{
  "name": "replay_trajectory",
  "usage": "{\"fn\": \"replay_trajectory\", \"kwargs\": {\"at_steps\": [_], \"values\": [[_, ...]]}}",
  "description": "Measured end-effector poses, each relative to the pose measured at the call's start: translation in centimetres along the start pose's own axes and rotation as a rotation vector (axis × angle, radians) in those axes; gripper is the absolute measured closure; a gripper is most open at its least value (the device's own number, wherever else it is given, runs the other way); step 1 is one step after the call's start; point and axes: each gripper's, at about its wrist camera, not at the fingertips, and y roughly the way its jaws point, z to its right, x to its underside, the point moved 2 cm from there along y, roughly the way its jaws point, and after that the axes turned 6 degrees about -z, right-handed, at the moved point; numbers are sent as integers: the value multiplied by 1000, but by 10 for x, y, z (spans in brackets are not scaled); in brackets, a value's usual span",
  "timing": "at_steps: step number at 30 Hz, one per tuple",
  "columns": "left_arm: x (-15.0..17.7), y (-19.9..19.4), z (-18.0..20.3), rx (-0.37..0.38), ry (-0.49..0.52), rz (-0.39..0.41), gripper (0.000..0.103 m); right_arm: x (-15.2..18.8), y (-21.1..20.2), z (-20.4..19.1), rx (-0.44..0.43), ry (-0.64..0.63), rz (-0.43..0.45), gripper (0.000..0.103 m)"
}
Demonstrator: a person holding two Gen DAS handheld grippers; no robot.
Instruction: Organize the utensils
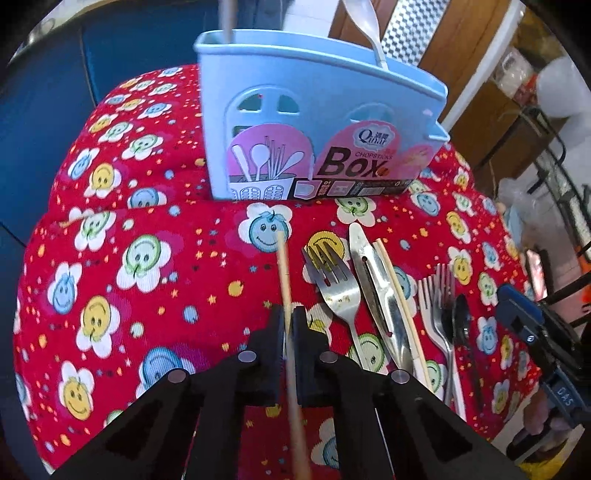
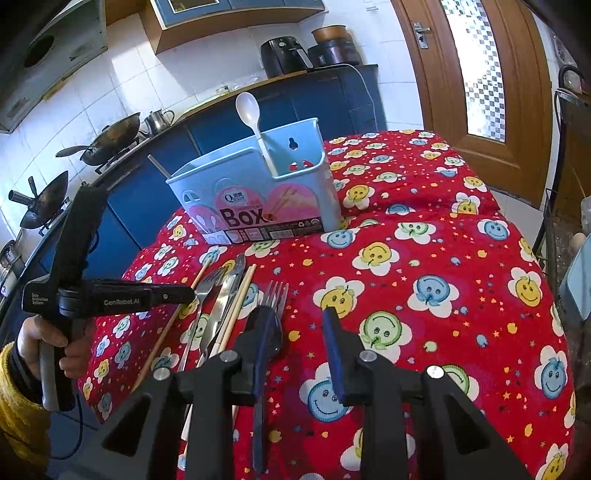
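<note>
My left gripper [image 1: 289, 316] is shut on a wooden chopstick [image 1: 283, 266] that lies low over the red flowered cloth [image 1: 129, 295], its tip toward the pale blue chopsticks box [image 1: 314, 122]. The box holds a white spoon [image 1: 364, 26] and another stick [image 1: 226, 18]. To the right lie a steel fork [image 1: 338, 291], a steel knife [image 1: 369, 280], a second chopstick [image 1: 400, 302], two more forks [image 1: 437, 295] and a dark spoon [image 1: 461, 321]. My right gripper [image 2: 291, 317] stands open above the cloth, the dark spoon [image 2: 271, 332] lying under its left finger. In the right wrist view the left gripper [image 2: 186, 295] pinches the chopstick [image 2: 162, 336].
A hand in a yellow sleeve [image 2: 22, 376] holds the left gripper at the table's left edge. Beyond the box [image 2: 258, 199] runs a blue counter with woks [image 2: 110, 140] and an air fryer [image 2: 284, 55]. A wooden door [image 2: 480, 74] is at the right.
</note>
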Motion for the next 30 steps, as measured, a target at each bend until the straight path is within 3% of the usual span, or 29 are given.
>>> {"fn": "replay_trajectory", "kwargs": {"at_steps": [8,19,24,26,28,30], "values": [[20,-27,-6,38,-11,122,99,-1,3,-9,-8,-18,-27,73],[27,-65,2,44,34,300,99,-4,27,-13,-18,-26,-143,71],[27,-73,3,56,44,337,99,-5,37,-13,-34,-31,-207,71],[26,-76,3,66,44,344,99,-6,41,-12,-33,-32,-228,74],[25,-77,4,78,42,352,99,-8,41,-11,-29,-33,-237,87],[24,-78,5,88,42,361,99,-8,42,-9,-50,-25,-249,92]]}}
